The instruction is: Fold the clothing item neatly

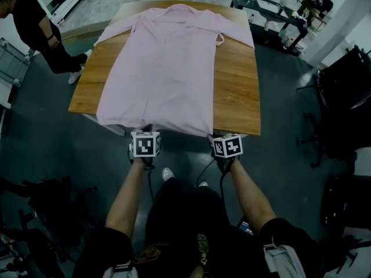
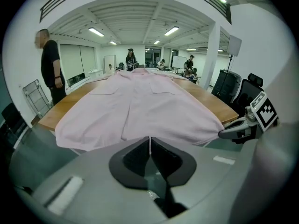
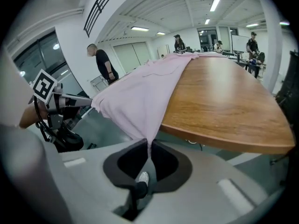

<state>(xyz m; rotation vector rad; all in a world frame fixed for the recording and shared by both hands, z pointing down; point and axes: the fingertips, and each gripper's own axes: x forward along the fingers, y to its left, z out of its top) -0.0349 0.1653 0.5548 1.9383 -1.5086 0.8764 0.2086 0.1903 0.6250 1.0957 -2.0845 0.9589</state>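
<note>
A pale pink long-sleeved shirt point(image 1: 168, 62) lies spread flat on the wooden table point(image 1: 235, 91), collar at the far end and hem hanging over the near edge. My left gripper point(image 1: 146, 130) is at the hem left of centre; in the left gripper view the shirt point(image 2: 140, 106) runs down into the left gripper point(image 2: 150, 141), whose jaws are shut on a thin edge of cloth. My right gripper point(image 1: 213, 136) is at the hem's right corner. In the right gripper view the shirt point(image 3: 145, 92) tapers to a point pinched in the right gripper point(image 3: 149, 146).
A person in black point(image 1: 35, 28) stands left of the table's far end. Dark office chairs point(image 1: 342, 97) stand to the right, and desks point(image 1: 272, 10) with seated people stand at the back right. Dark bags point(image 1: 46, 201) lie on the floor at the lower left.
</note>
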